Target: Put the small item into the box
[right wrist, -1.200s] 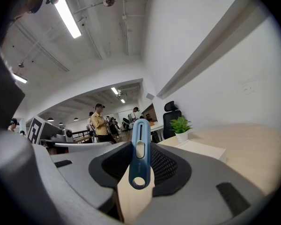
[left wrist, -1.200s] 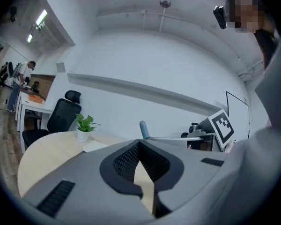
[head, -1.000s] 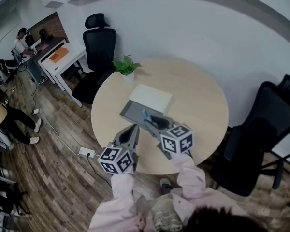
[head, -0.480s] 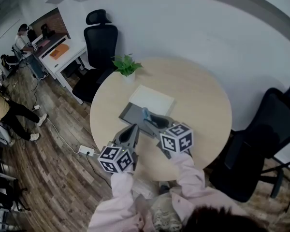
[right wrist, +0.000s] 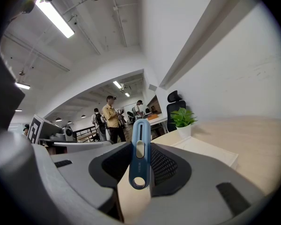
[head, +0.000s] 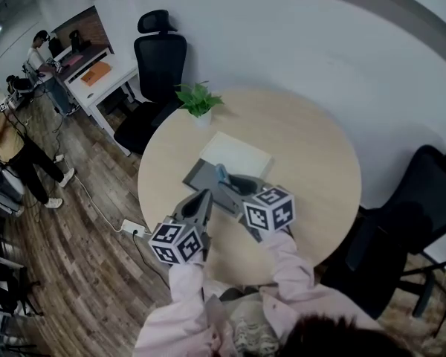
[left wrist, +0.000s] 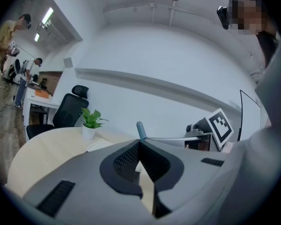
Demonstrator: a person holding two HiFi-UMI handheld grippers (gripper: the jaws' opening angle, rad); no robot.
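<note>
A slim blue cutter-like item [right wrist: 139, 158] stands upright between the pads of my right gripper [right wrist: 139, 168], which is shut on it. In the head view the blue item [head: 221, 173] hangs over the near right part of the open grey box [head: 200, 177] on the round table [head: 305, 147]. The box's white lid [head: 236, 155] lies just behind the box. My left gripper [head: 202, 199] hovers at the table's near edge, left of the right gripper [head: 232, 182]. The left gripper [left wrist: 139, 145] has its jaws together with nothing between them.
A small potted plant [head: 198, 103] stands at the table's far left edge. Black office chairs stand behind the table [head: 160, 58] and to its right [head: 409, 229]. A white desk [head: 97, 76] and people [head: 15, 155] are across the wooden floor at left.
The head view has shifted a little. Both grippers keep nearly the same place, and the blue item stays gripped over the box.
</note>
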